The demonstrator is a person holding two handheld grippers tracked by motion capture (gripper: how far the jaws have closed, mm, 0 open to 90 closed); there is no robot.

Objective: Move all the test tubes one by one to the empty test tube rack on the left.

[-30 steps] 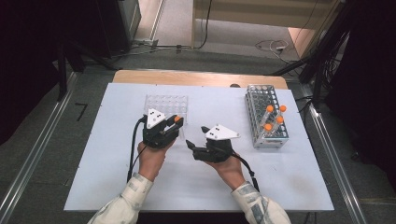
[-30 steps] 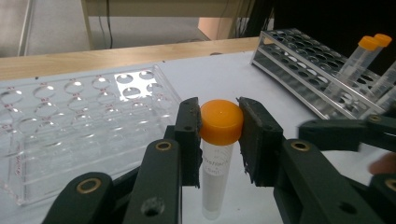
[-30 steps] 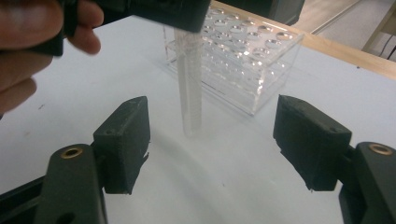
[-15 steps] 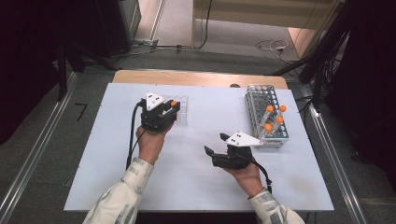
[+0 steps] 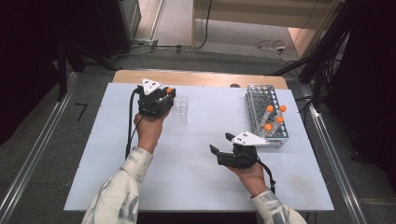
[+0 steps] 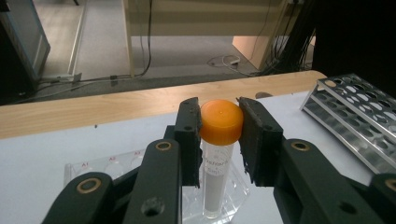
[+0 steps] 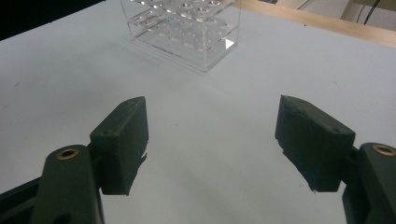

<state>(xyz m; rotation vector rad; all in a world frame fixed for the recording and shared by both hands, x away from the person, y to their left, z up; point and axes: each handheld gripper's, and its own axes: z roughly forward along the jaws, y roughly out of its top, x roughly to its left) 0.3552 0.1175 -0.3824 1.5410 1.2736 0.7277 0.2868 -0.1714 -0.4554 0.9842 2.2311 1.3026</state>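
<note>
Metal rack far right, clear rack beneath capped tube

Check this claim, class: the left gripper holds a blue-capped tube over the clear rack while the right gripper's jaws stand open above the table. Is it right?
Not quite. The left gripper view shows the cap is orange, not blue: the left gripper is shut on the orange-capped tube over the clear rack. The rest holds: the right gripper stands open above the table.

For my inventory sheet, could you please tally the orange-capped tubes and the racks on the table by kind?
Orange-capped clear plastic tubes: 5, one in the left gripper, four in the metal rack.
Silver metal wire rack: 1
Clear acrylic rack: 1
Total: 7
</note>
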